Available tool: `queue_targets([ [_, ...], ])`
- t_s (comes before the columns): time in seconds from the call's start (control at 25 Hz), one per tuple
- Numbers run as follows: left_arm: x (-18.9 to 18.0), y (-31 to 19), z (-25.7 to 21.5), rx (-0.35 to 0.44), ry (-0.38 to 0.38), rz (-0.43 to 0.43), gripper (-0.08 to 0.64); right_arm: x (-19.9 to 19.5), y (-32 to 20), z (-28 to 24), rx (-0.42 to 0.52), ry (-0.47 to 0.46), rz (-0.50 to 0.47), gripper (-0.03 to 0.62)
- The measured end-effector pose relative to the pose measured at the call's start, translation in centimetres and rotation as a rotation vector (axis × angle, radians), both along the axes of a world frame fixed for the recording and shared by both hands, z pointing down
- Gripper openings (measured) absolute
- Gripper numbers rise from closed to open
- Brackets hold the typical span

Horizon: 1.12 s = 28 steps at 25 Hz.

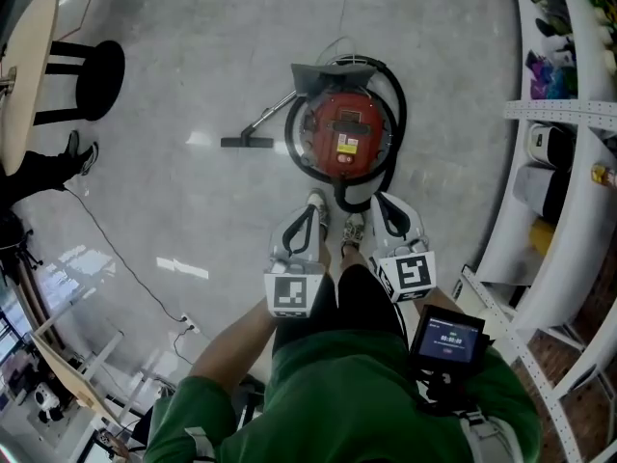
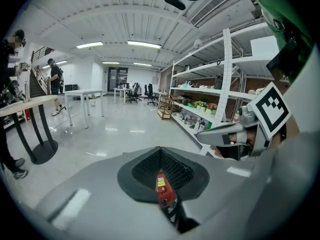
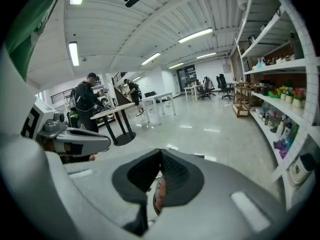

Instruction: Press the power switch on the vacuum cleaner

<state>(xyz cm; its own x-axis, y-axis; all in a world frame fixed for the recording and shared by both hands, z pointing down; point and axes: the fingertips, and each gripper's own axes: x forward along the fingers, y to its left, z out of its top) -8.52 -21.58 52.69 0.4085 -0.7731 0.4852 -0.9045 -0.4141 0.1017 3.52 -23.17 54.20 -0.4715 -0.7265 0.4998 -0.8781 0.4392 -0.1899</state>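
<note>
The red round vacuum cleaner (image 1: 342, 138) stands on the floor in front of the person's feet. A black hose (image 1: 395, 114) loops around it, and its wand ends in a floor nozzle (image 1: 246, 142) to the left. My left gripper (image 1: 314, 204) and right gripper (image 1: 386, 204) hang side by side just short of the vacuum, both shut and holding nothing. In the left gripper view the jaws of the left gripper (image 2: 161, 149) meet, and the red vacuum (image 2: 162, 186) shows through the gap behind them. The right gripper (image 3: 160, 151) shows only a red sliver of the vacuum (image 3: 159, 196).
White shelving (image 1: 569, 162) with goods curves along the right. A round table with a black base (image 1: 96, 75) stands at the far left, with a person's shoe beside it. A thin cable (image 1: 125, 258) runs across the grey floor. People stand by distant tables (image 3: 87, 101).
</note>
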Motion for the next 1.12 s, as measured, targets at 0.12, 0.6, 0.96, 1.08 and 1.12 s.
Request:
queue_targets([
  [0.12, -0.1, -0.5, 2.3, -0.032, -0.009, 0.003, 0.007, -0.5, -0.7, 2.1, -0.022, 0.015, -0.012, 0.002],
  [0.6, -0.8, -1.8, 13.0, -0.128, -0.025, 0.006, 0.008, -1.1, -1.6, 14.5, -0.130, 0.098, -0.043, 0.002],
  [0.96, -1.3, -2.5, 18.7, -0.163, -0.025, 0.014, 0.007, -1.6, -1.9, 22.5, -0.191, 0.153, -0.066, 0.002],
  [1.08, -1.4, -2.4, 19.9, -0.176, -0.030, 0.021, 0.008, -1.8, -2.0, 24.8, -0.204, 0.179, -0.088, 0.002],
  [1.12, -1.5, -2.3, 20.1, -0.182, -0.029, 0.023, 0.008, -1.9, -2.0, 25.5, -0.210, 0.191, -0.096, 0.002],
])
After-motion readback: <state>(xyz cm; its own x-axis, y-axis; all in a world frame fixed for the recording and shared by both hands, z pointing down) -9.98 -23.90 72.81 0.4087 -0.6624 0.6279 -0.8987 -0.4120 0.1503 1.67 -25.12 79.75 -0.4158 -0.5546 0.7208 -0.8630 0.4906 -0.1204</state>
